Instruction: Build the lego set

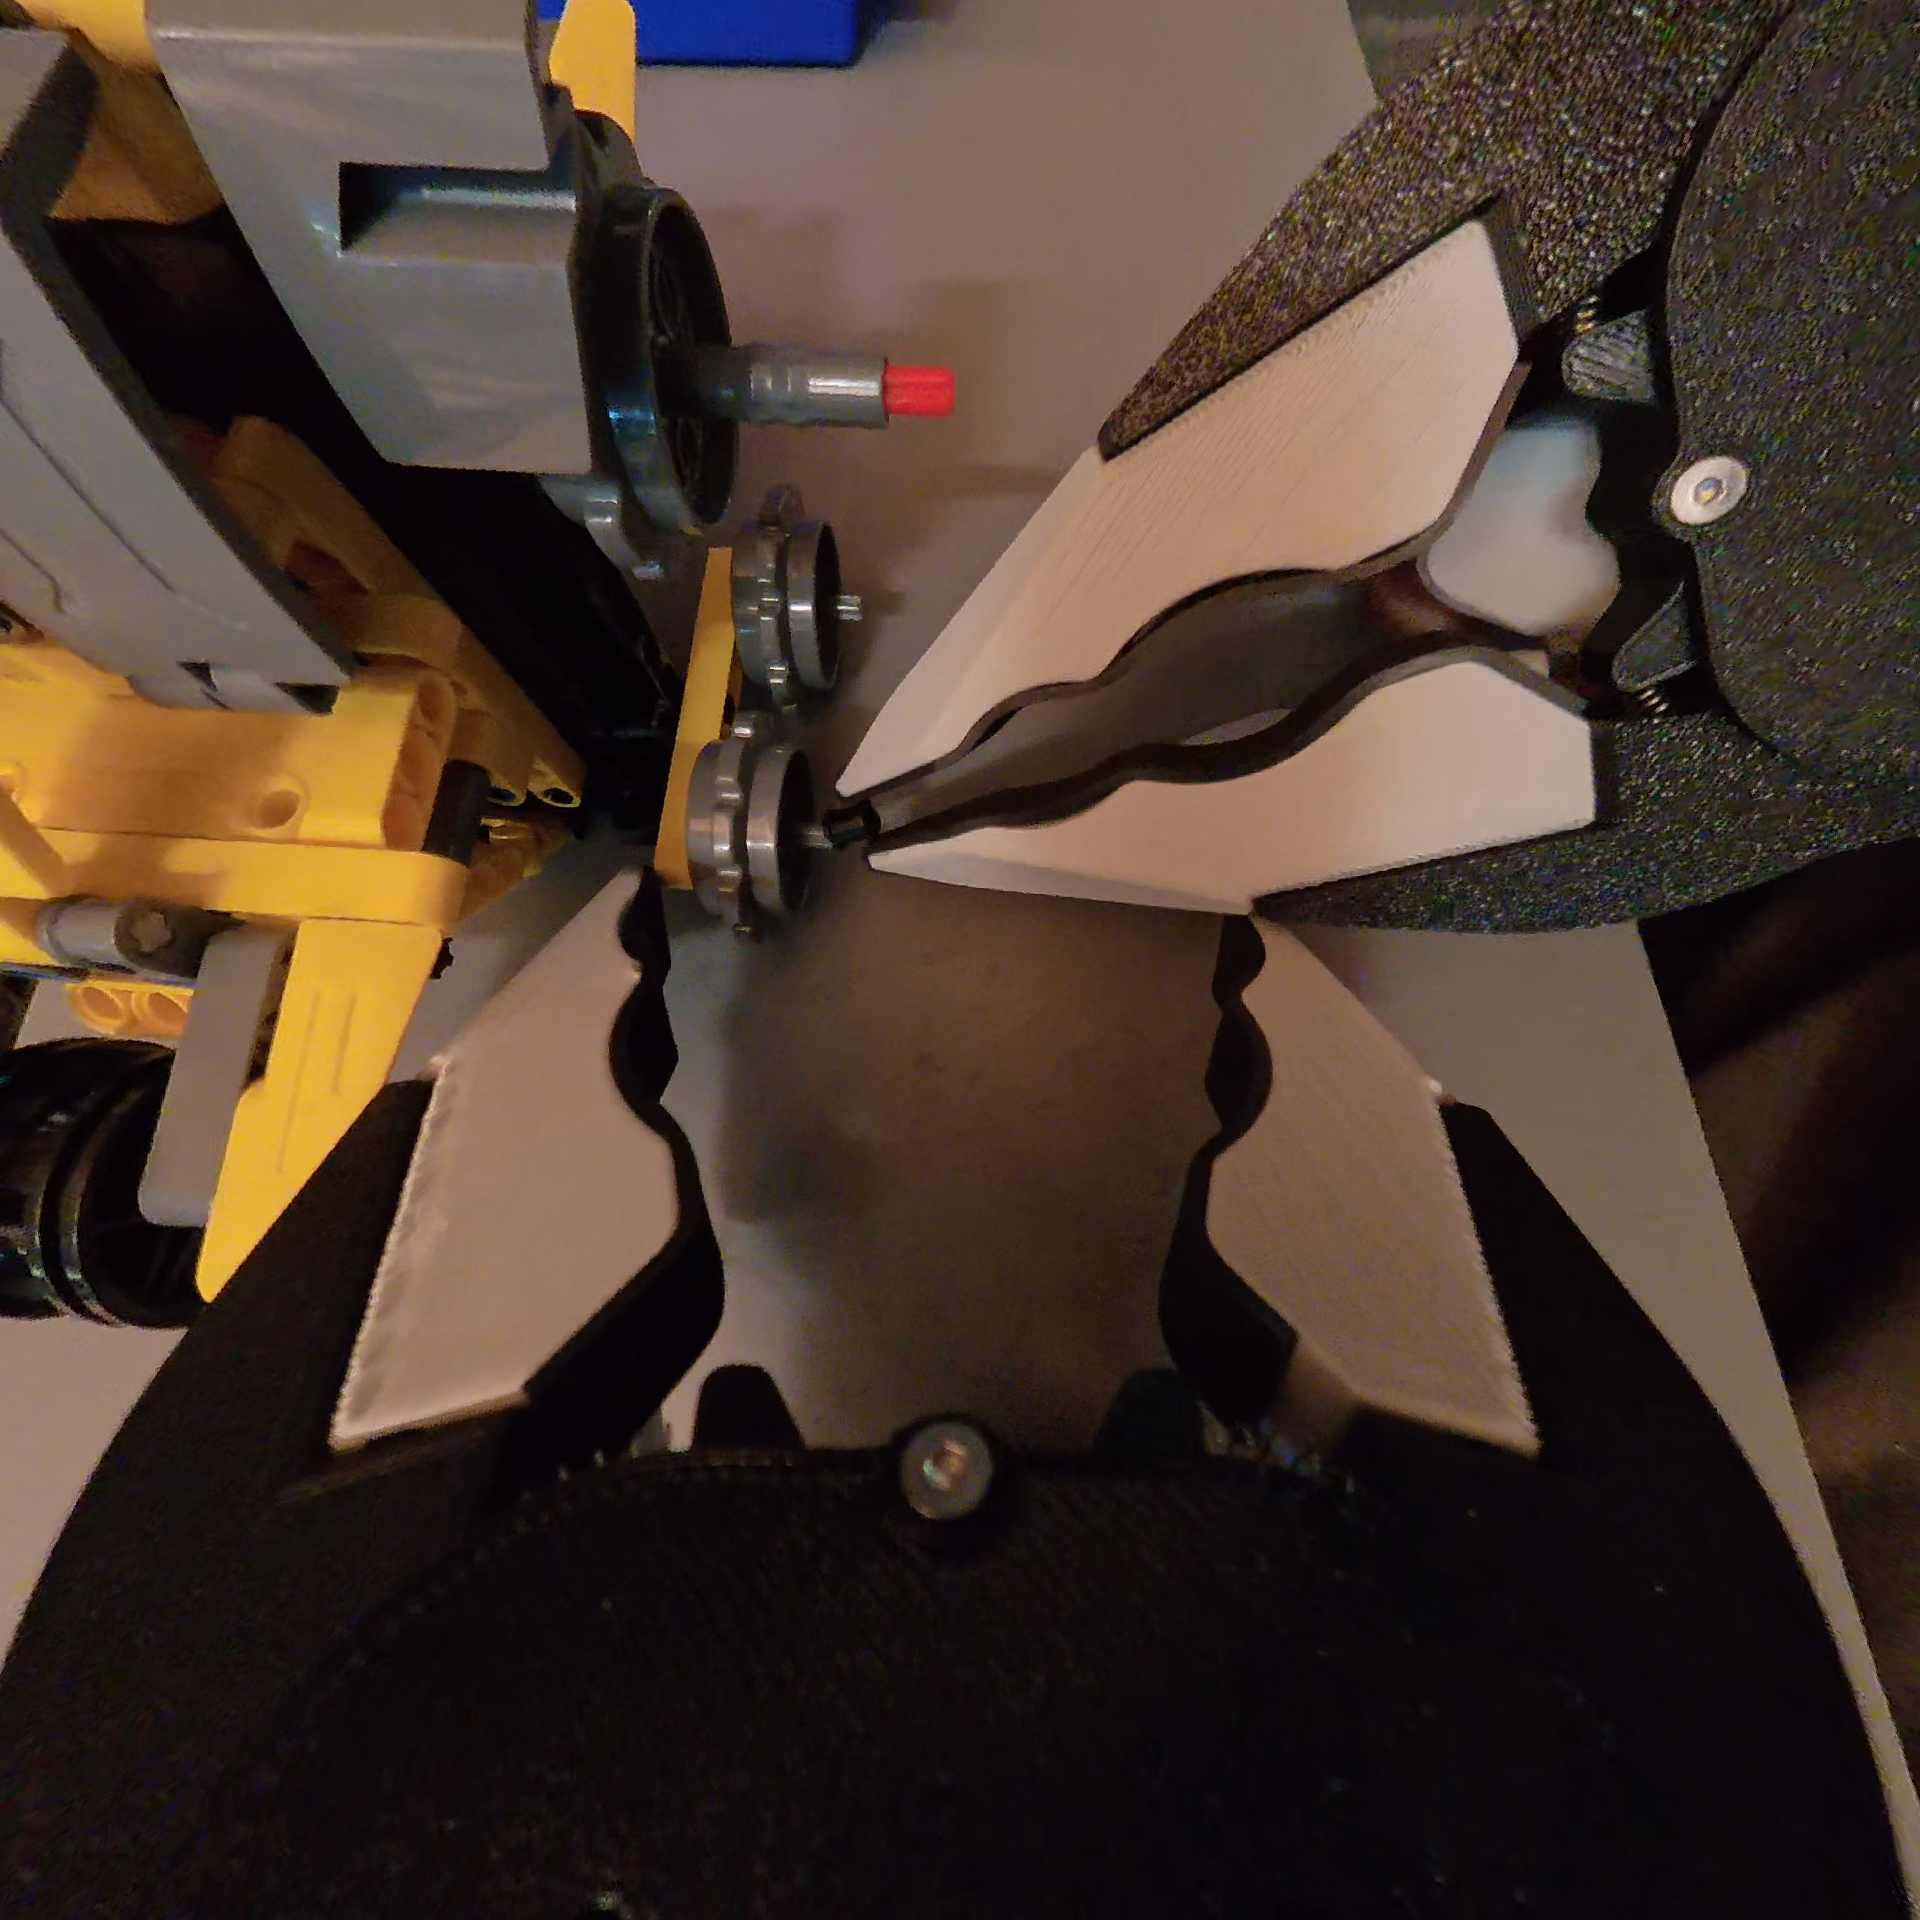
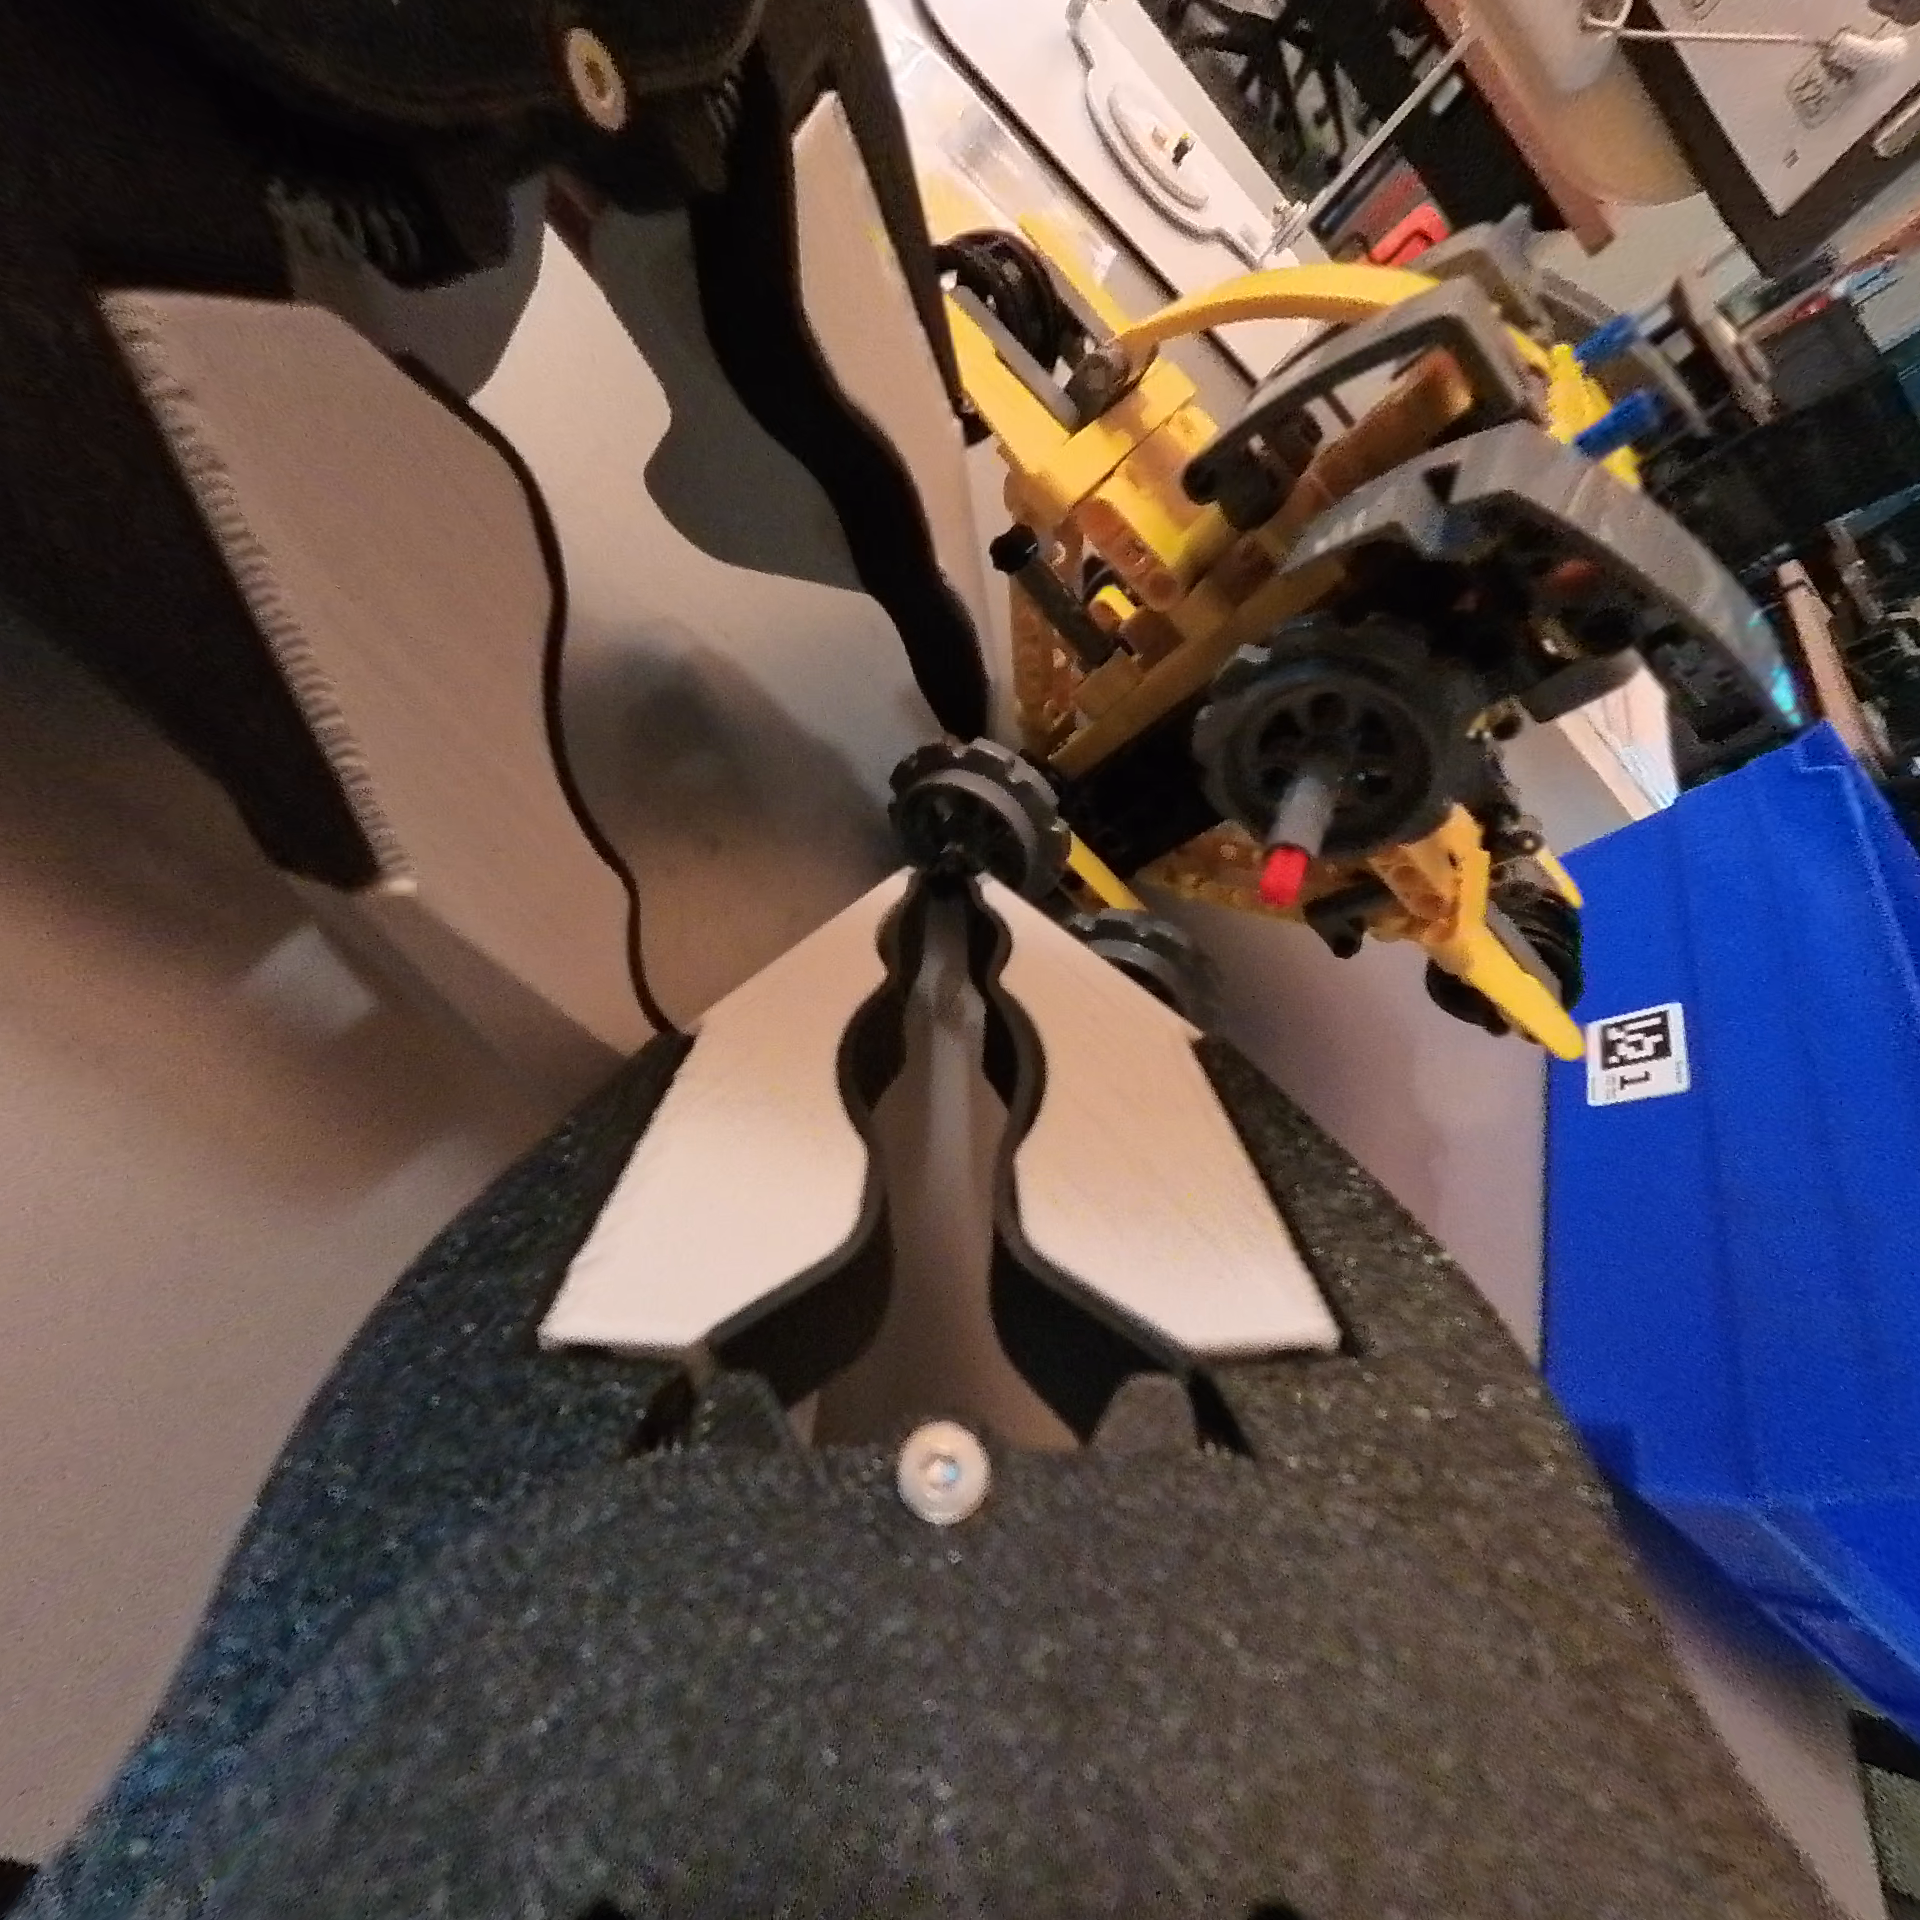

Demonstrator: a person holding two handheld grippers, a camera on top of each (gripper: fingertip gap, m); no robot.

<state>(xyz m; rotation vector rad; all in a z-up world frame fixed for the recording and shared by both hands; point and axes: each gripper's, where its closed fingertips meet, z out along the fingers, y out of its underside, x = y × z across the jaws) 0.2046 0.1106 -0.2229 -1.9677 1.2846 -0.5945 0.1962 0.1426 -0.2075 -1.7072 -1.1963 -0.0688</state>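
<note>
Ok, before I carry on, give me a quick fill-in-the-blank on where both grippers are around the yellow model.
1. The right gripper is shut on a small ____ pin at the hub of the lower grey gear.
2. The left gripper is ____, holding nothing.
3. The axle sticking out of the black wheel has a ____ tip.
4. Beyond the yellow model, the bin is ____.

Missing words: black; open; red; blue

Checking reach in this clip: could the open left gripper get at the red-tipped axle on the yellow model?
Probably yes: the left gripper is open and the red-tipped axle sticks out uncovered, though the right gripper crosses between them.
</note>
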